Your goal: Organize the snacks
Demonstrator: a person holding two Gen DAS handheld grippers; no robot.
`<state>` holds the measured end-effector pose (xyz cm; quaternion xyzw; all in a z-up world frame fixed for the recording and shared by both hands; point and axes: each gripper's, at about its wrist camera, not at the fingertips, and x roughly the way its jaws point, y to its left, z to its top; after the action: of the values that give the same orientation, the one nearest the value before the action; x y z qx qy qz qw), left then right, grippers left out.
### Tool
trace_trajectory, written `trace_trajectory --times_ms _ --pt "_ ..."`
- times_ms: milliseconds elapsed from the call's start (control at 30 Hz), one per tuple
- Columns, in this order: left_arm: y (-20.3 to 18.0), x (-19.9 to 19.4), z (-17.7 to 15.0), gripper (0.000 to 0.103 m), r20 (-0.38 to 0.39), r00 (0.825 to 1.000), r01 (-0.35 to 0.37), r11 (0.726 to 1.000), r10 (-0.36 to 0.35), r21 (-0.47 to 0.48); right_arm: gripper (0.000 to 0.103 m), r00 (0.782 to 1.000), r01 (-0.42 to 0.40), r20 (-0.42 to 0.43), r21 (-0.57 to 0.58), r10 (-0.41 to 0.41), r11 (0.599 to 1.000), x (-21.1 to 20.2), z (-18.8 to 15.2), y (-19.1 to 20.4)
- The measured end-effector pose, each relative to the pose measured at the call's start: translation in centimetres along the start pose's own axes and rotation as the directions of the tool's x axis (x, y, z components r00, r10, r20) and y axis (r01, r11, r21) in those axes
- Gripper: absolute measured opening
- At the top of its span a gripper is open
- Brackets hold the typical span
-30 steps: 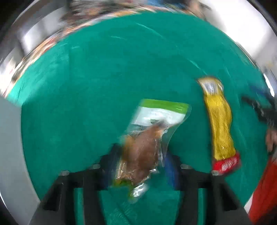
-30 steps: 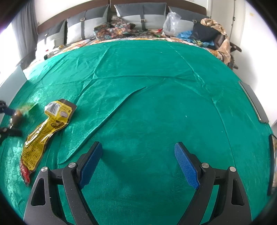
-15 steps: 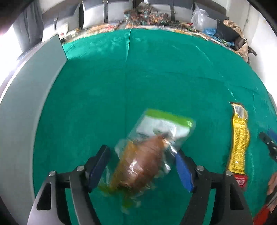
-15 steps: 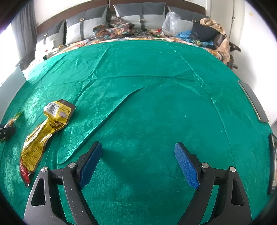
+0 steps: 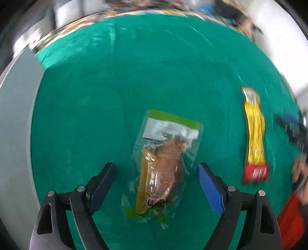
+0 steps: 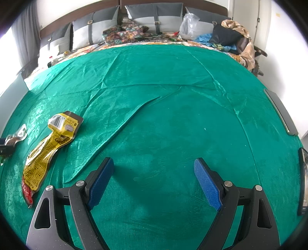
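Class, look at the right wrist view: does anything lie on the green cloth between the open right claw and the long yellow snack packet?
Nothing visible does. The right claw hangs open over bare green cloth; the long yellow snack packet lies off to its left, with only wrinkled cloth between them.

clear pouch [image 5: 165,161]: on bedspread [image 5: 154,73], between left gripper [image 5: 156,178] fingers, untouched | long packet [image 5: 254,134]: right of pouch, apart | pillows [image 6: 150,17]: far end

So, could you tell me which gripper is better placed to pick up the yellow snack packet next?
Probably the right gripper: open and empty, with the yellow packet lying just to its left on the green cloth. The left gripper, jaws just opened, straddles the clear packet.
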<state>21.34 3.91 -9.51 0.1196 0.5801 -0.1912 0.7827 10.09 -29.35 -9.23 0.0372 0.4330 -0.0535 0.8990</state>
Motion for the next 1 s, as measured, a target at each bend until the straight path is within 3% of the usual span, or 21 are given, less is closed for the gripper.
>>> trace_trajectory --times_ms 100,167,533,700,833,933,1000 --pt "-0.6 0.3 0.0 0.090 -0.033 0.999 -0.005 0.994 0.009 0.110 0.088 1.000 0.000 0.000 0.000 0.000 1.000 0.0 0.0 0.0" --pt "-0.7 0.4 -0.1 0.093 -0.044 0.999 0.009 0.991 -0.004 0.134 0.088 1.000 0.000 0.000 0.000 0.000 1.000 0.0 0.0 0.0" --pt "-1.3 -0.9 -2.2 0.094 -0.038 0.981 0.192 0.980 -0.190 0.056 0.088 1.000 -0.001 0.000 0.001 0.001 1.000 0.0 0.0 0.0" --pt "0.1 -1.5 -2.5 0.094 -0.009 0.949 0.315 0.949 -0.315 -0.034 0.088 1.000 -0.001 0.000 0.001 0.001 1.000 0.0 0.0 0.0" --pt "0.5 -1.5 -2.3 0.094 0.008 0.969 0.246 0.968 -0.246 -0.055 0.088 1.000 -0.001 0.000 0.001 0.001 1.000 0.0 0.0 0.0" --pt "0.4 -1.3 -1.9 0.094 0.025 0.989 0.147 0.987 -0.145 -0.070 0.088 1.000 -0.002 0.000 0.001 0.002 1.000 0.0 0.0 0.0" --pt "0.0 -1.1 -1.9 0.094 0.032 0.999 0.037 0.997 -0.034 -0.072 0.088 1.000 -0.002 0.000 0.001 0.002 1.000 0.0 0.0 0.0"
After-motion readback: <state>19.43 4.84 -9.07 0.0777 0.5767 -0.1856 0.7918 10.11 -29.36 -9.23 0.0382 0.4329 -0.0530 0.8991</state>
